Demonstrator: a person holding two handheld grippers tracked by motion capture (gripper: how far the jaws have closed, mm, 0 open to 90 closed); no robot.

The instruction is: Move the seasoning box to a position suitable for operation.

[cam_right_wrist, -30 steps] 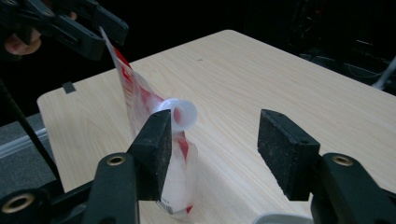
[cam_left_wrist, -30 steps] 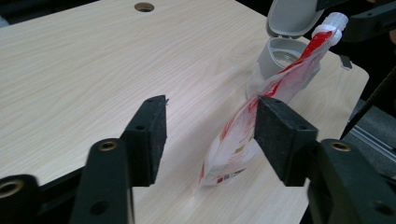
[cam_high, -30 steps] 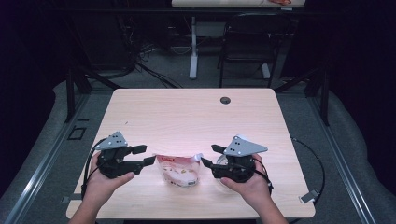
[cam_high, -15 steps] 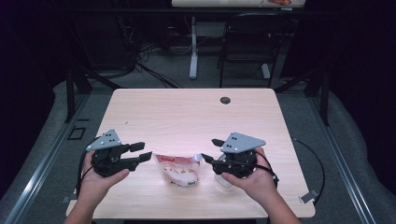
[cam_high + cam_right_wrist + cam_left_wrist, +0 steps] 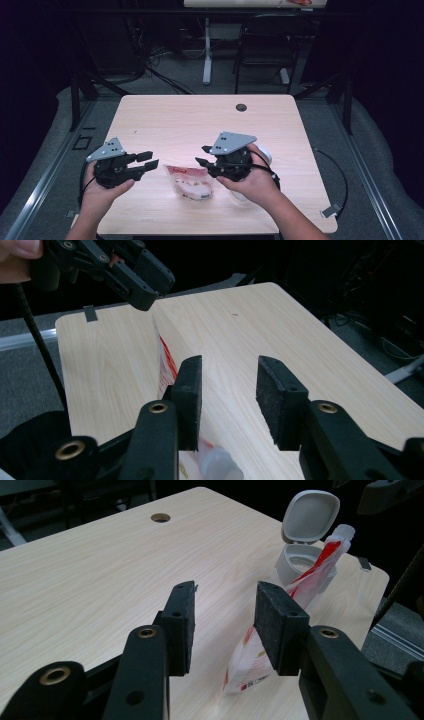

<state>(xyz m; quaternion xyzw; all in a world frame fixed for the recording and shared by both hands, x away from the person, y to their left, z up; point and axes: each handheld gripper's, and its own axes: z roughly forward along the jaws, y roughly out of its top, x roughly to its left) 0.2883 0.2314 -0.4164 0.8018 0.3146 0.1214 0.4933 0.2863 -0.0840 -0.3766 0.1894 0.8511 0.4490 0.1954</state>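
Observation:
A red and white spouted pouch [image 5: 191,182] lies near the table's front edge, between the two grippers. My left gripper [image 5: 150,161] is held open just left of it, jaws pointing at it. In the left gripper view the left gripper [image 5: 225,612] is open with nothing between its pads, and the pouch [image 5: 306,582] stretches away beyond the right jaw. My right gripper [image 5: 201,155] hovers open over the pouch's right end. In the right gripper view the right gripper [image 5: 227,376] is open, and the pouch's clear spout cap [image 5: 218,466] lies below its jaws.
A white round container [image 5: 302,560] with its flip lid open stands past the pouch's spout; in the high view the container [image 5: 265,153] peeks out behind the right hand. The light wood table [image 5: 200,120] has a cable hole [image 5: 241,107] at its far side.
The right gripper has moved left and slightly away from the person, now over the pouch's right end. The left gripper has barely shifted. Both stay open.

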